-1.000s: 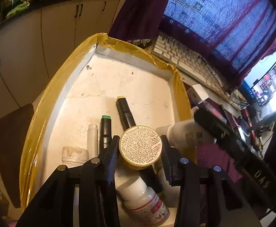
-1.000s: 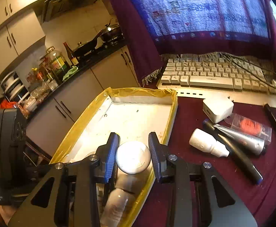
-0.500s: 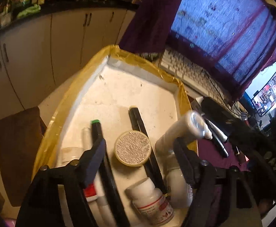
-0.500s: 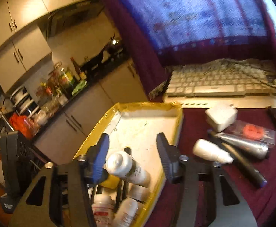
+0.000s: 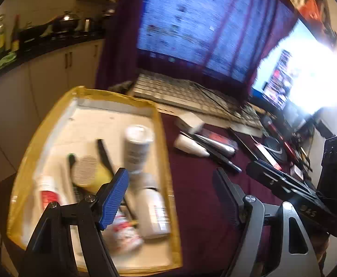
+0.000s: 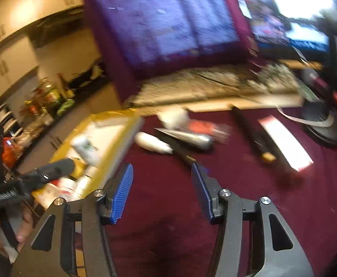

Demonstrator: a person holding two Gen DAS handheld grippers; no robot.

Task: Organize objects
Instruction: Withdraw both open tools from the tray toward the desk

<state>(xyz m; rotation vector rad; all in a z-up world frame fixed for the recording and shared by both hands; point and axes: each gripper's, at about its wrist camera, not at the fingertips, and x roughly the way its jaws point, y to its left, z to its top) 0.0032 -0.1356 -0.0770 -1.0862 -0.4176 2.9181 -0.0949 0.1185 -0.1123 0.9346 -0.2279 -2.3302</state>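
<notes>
The yellow-rimmed white tray [image 5: 161, 138] lies at the left and holds several bottles, markers and a round yellow tin [image 5: 87, 173]. A white bottle [image 5: 137, 147] lies in it at the right side. My left gripper [image 5: 170, 196] is open and empty above the tray's right rim. My right gripper [image 6: 161, 191] is open and empty over the maroon cloth. On the cloth lie a small white bottle [image 6: 152, 144], a silver tube [image 6: 187, 137], a black pen [image 5: 221, 159] and a white box [image 5: 189, 120]. Both views are blurred.
A white keyboard [image 5: 187, 92] lies behind the tray, under a draped purple cloth [image 5: 191, 23]. A black bar [image 6: 251, 133], a white card [image 6: 284, 145] and a bright monitor [image 5: 302, 73] are to the right. The tray [image 6: 120, 133] sits at the table's left edge.
Both grippers let go of their items into the tray: the left released the round tin, the right the white bottle. Both then opened wide and swung right, toward the cloth.
</notes>
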